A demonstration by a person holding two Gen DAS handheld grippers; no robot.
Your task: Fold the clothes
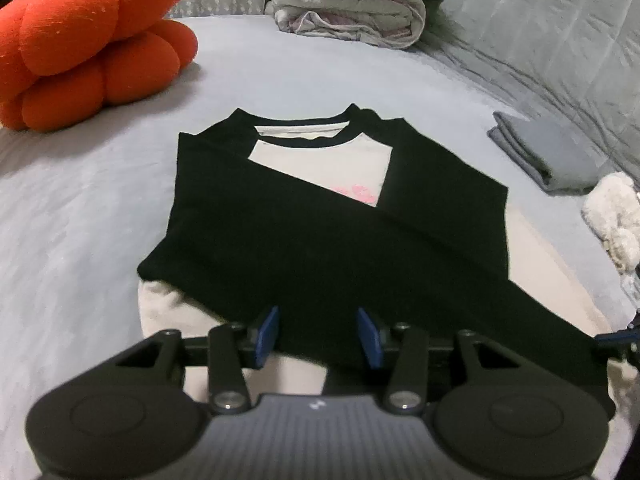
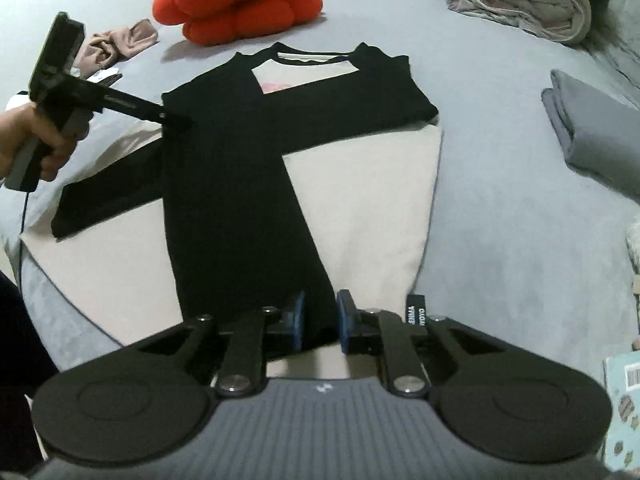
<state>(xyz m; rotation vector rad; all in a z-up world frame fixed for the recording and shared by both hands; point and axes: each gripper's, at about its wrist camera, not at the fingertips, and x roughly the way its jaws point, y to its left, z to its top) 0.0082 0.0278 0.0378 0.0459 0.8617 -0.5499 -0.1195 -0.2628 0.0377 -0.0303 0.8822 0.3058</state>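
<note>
A shirt with a white body (image 2: 360, 208) and black sleeves lies flat on the grey bed (image 1: 80, 220), collar at the far end. One black sleeve (image 2: 240, 200) is folded over the body and runs toward me. My right gripper (image 2: 321, 320) stands over that sleeve's near end, jaws a narrow gap apart with black cloth showing between them. My left gripper (image 1: 319, 336) is open wide just above black sleeve cloth (image 1: 320, 248). In the right wrist view a hand holds the left gripper (image 2: 176, 122) at the shirt's left shoulder. The other sleeve (image 2: 108, 200) lies across toward the left.
An orange pumpkin cushion (image 1: 92, 40) sits at the far left and a folded quilt (image 1: 352, 4) at the back. A folded grey cloth (image 1: 548, 152) and a white fluffy item (image 1: 616, 216) lie to the right. A beige garment (image 2: 120, 44) is at the far left.
</note>
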